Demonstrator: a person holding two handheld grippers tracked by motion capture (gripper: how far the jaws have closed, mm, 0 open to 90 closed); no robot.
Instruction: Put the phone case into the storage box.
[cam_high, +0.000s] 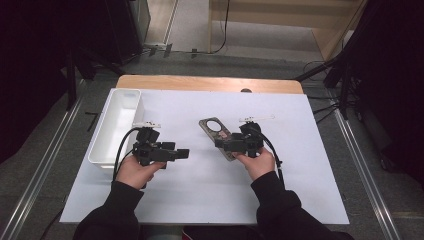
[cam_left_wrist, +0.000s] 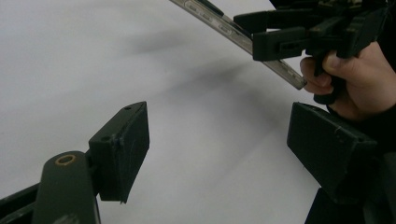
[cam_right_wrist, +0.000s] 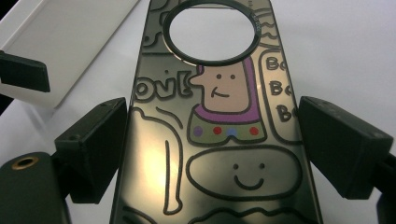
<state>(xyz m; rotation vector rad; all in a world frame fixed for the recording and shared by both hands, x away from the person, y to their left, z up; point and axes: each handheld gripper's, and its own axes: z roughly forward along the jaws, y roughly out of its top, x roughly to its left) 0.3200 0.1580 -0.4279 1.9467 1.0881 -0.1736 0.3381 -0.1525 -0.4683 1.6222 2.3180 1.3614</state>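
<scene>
Looking down and forward from above the near edge of the white-covered table (cam_high: 200, 200), far enough back to take in the whole top and the grey floor at the upper edge of the frame. Riding low on the left gripper (cam_left_wrist: 217, 149), facing across the bare sheet toward the right gripper (cam_left_wrist: 275, 35) at upper right. Riding on the right gripper (cam_right_wrist: 210, 154), very close over the glossy dark cartoon-printed door hanger with a round hole (cam_right_wrist: 212, 140). Shared by all three: that hanger (cam_high: 216, 131) (cam_left_wrist: 243, 39). White rectangular plastic bin (cam_high: 120, 122) (cam_right_wrist: 60, 42) shared by high and right views.
</scene>
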